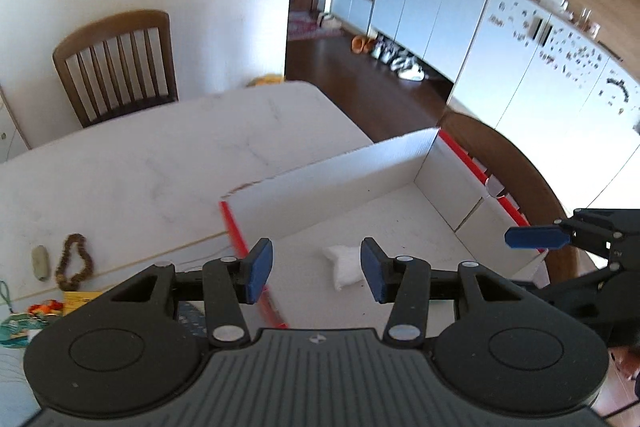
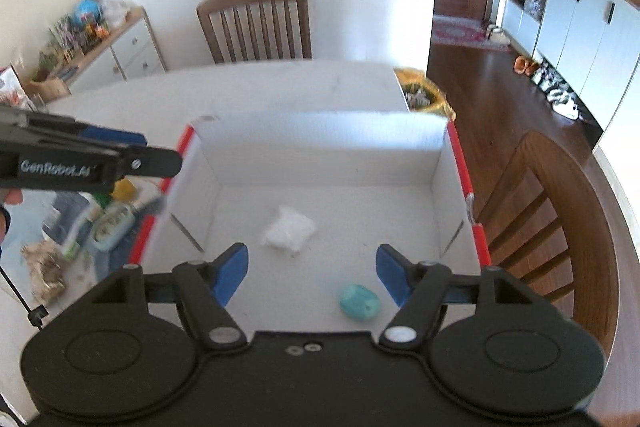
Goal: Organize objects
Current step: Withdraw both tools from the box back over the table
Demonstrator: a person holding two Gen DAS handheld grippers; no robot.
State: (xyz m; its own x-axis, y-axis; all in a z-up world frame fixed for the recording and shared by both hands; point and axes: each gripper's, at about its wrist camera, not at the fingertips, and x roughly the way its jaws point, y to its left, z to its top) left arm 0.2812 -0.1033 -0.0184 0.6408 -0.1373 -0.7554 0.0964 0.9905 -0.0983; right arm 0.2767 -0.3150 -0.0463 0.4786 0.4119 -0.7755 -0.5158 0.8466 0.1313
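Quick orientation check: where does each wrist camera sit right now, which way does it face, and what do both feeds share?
Left wrist: on the left gripper, above the box's left edge, facing down into it; own open jaws show, plus the right gripper at right.
Right wrist: on the right gripper, above the box's near side, facing down; open jaws, left gripper, a fingertip.
Shared: box, white wad, table, far chair.

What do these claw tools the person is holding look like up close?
Each claw, left and right, is black plastic with two hinged link arms, silver pivot pins and blue rubbery pads. Round discs flank a ribbed body. The left one's side reads "GenRobot.AI".
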